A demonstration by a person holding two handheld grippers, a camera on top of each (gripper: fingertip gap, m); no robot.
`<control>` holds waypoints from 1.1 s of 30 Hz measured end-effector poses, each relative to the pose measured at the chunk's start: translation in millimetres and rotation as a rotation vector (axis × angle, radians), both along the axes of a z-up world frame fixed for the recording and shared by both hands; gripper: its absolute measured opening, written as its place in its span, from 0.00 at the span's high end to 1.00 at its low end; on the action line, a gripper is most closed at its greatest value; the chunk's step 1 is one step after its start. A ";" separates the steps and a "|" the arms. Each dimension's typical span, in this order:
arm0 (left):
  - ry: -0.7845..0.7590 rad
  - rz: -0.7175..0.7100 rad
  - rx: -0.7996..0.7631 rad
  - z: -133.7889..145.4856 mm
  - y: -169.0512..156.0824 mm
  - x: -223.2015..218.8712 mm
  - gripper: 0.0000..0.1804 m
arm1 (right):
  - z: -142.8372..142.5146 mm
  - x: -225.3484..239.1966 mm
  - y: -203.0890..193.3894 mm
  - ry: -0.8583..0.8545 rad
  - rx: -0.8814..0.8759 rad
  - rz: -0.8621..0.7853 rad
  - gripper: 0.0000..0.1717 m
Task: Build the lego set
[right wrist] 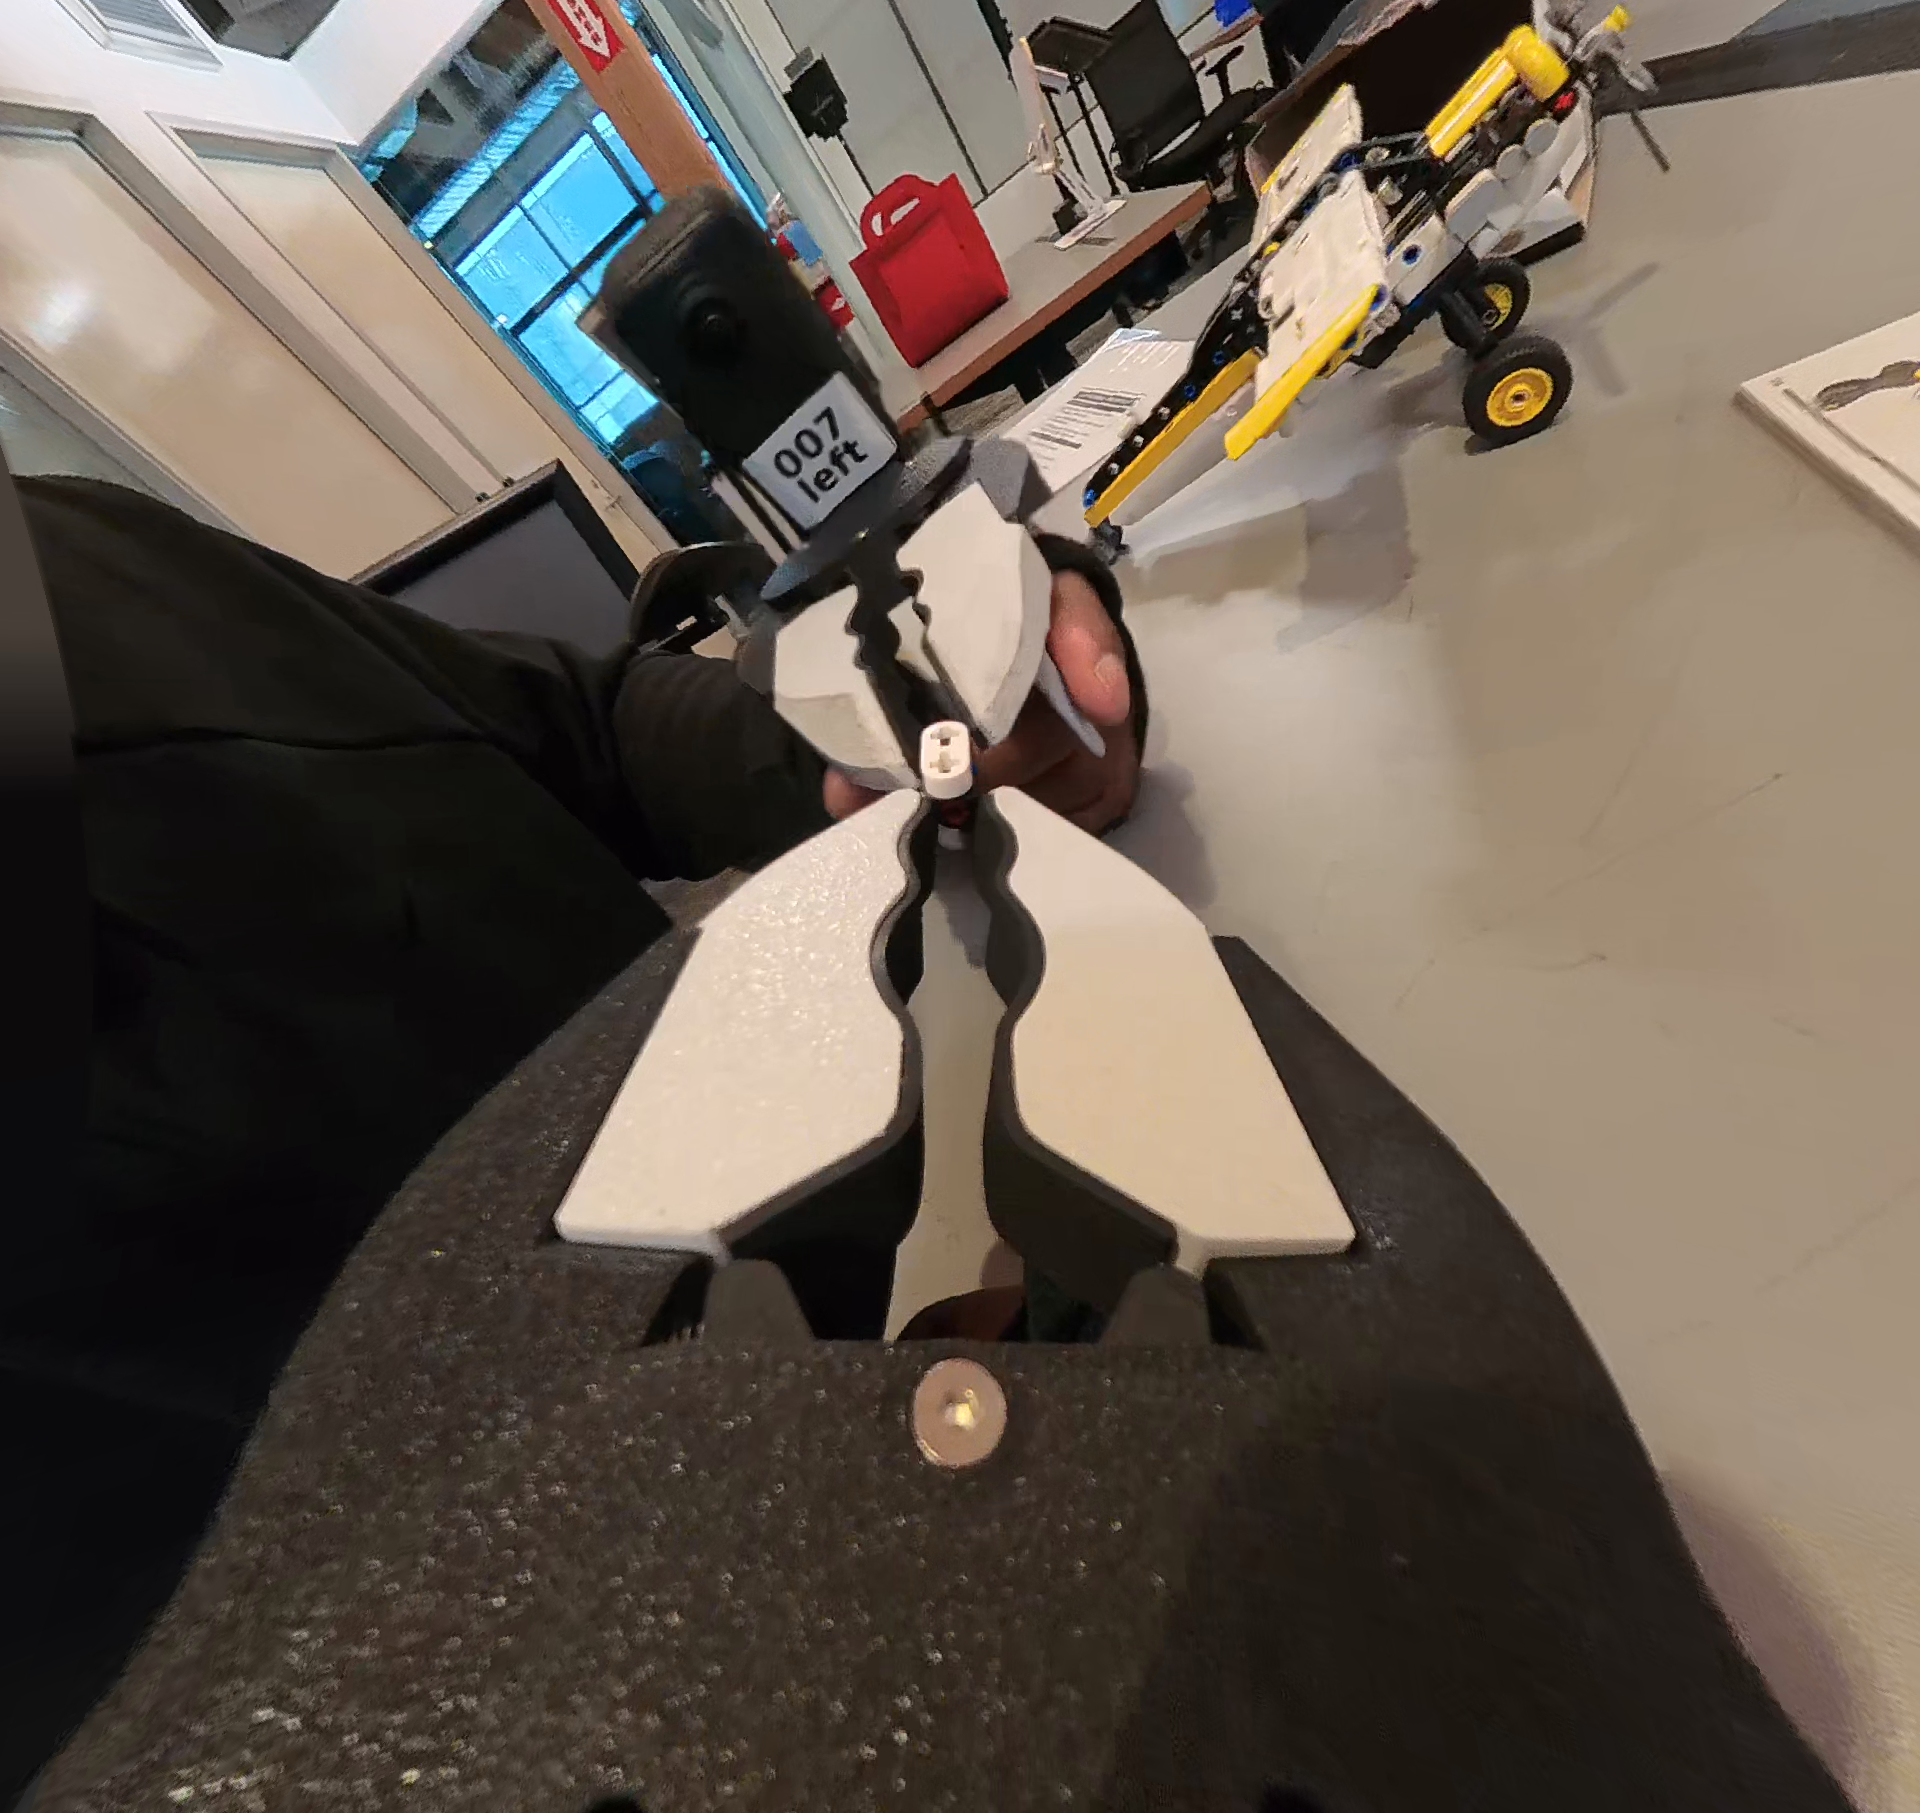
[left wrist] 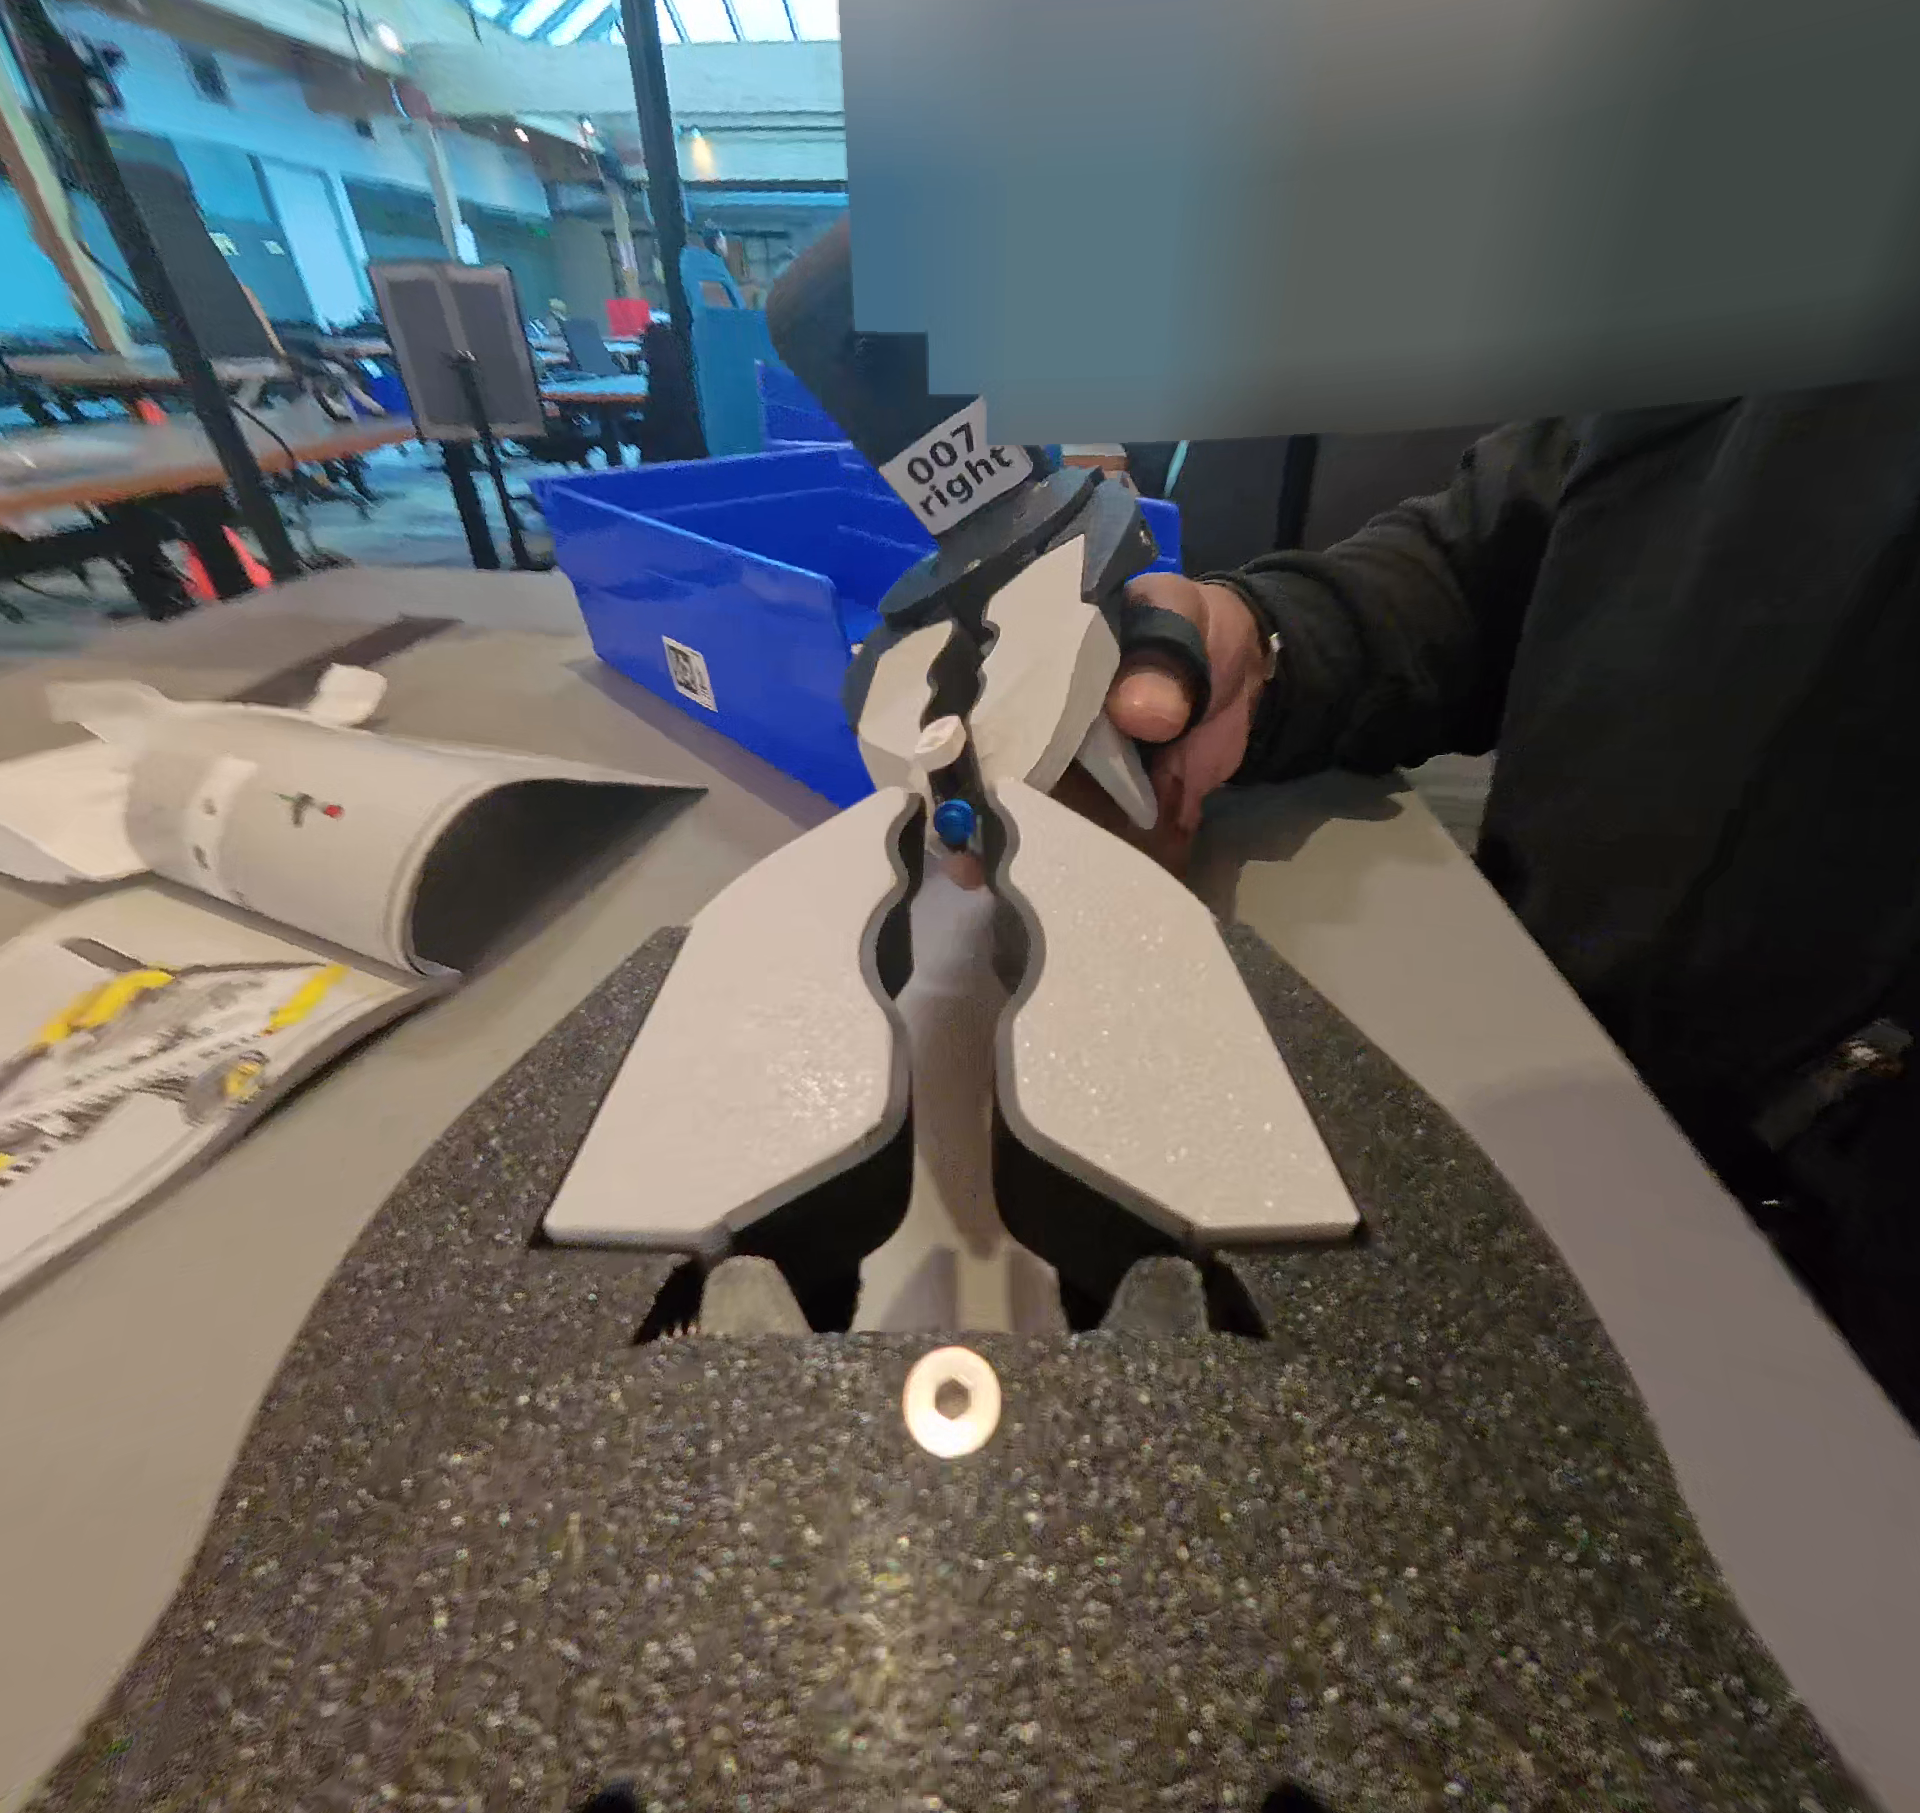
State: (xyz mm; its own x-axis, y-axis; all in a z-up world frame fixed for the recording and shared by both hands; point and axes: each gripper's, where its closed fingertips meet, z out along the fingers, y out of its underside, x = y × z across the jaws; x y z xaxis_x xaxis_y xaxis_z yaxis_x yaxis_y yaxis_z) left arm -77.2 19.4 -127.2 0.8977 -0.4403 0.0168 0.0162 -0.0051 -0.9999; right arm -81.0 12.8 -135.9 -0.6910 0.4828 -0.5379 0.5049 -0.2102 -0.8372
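Both claws meet tip to tip above the grey surface [left wrist: 1351,932]. Left claw [left wrist: 954,821] is nearly pressed together, pinching a small blue pin [left wrist: 953,816] at its tips. Right claw [right wrist: 951,807] is nearly shut too, pinching a small white connector piece [right wrist: 945,764] (two holes in its end face), which stands just beyond its tips, touching the left claw's tips. Each claw carries a white printed tag: left tag [right wrist: 821,468], right tag [left wrist: 956,477]. Behind them sits a blue bin [left wrist: 727,579] with a small code sticker [left wrist: 689,671]. An open instruction booklet [left wrist: 208,942] lies left. A white-and-yellow brick-built wheeled model [right wrist: 1382,277] stands well apart, beside a barcoded printed sheet [right wrist: 1091,413].
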 end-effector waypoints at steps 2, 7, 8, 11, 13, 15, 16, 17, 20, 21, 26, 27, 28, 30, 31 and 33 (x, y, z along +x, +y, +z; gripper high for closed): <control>-0.070 -0.025 -0.043 -1.1 0.2 -0.2 0.95 | 0.7 -1.1 1.8 0.021 0.020 -0.012 0.96; -0.134 -0.041 -0.079 -2.0 1.0 -0.1 0.96 | 0.0 -1.1 1.5 0.048 0.061 -0.019 0.96; -0.142 -0.044 -0.084 -2.1 0.9 -0.1 0.96 | -0.1 -1.1 1.6 0.048 0.060 -0.018 0.96; -0.156 -0.054 -0.092 -2.3 0.8 0.5 0.96 | -0.6 -0.7 1.1 0.047 0.059 -0.012 0.96; -0.171 -0.066 -0.099 -2.3 0.3 1.1 0.95 | -0.8 -0.4 0.5 0.047 0.060 -0.007 0.96; -0.185 -0.078 -0.105 -2.1 -0.1 2.0 0.95 | -1.0 0.1 -0.2 0.048 0.062 -0.003 0.96; -0.188 -0.081 -0.108 -2.4 -0.1 2.4 0.95 | -1.4 0.4 -0.6 0.048 0.064 -0.001 0.96; -0.188 -0.080 -0.110 -2.6 0.1 2.5 0.96 | -1.8 0.5 -1.1 0.048 0.066 0.001 0.96; -0.191 -0.093 -0.113 -2.7 -0.8 3.5 0.96 | -1.7 1.5 -2.6 0.050 0.068 0.009 0.96; -0.193 -0.096 -0.116 -3.0 -1.0 3.7 0.96 | -1.6 1.9 -2.8 0.051 0.069 0.012 0.96; -0.227 -0.086 -0.142 -3.9 0.7 0.5 0.97 | -2.5 -1.3 -0.9 0.063 0.090 -0.013 0.95; -0.240 -0.086 -0.148 -3.8 0.9 0.3 0.97 | -2.9 -2.5 0.0 0.070 0.102 -0.024 0.93; -0.251 -0.085 -0.153 -3.8 1.3 0.0 0.97 | -3.4 -3.6 0.9 0.080 0.117 -0.033 0.92; -0.272 -0.083 -0.161 -3.5 1.9 -0.8 0.98 | -3.3 -4.8 2.1 0.102 0.142 -0.048 0.91; -0.285 -0.083 -0.167 -3.4 2.1 -1.1 0.98 | -3.8 -6.1 3.2 0.113 0.162 -0.062 0.89; -0.312 -0.070 -0.179 -3.4 2.7 -4.4 1.00 | -5.7 -9.5 6.7 0.152 0.234 -0.098 0.83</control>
State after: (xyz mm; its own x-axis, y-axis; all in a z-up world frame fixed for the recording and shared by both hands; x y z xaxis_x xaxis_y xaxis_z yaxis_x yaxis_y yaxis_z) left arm -81.7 22.1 -130.6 0.8049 -0.4658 0.3677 0.3139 -0.1917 -0.9299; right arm -90.5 19.5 -141.7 -0.6989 0.6500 -0.2985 0.3571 -0.0445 -0.9330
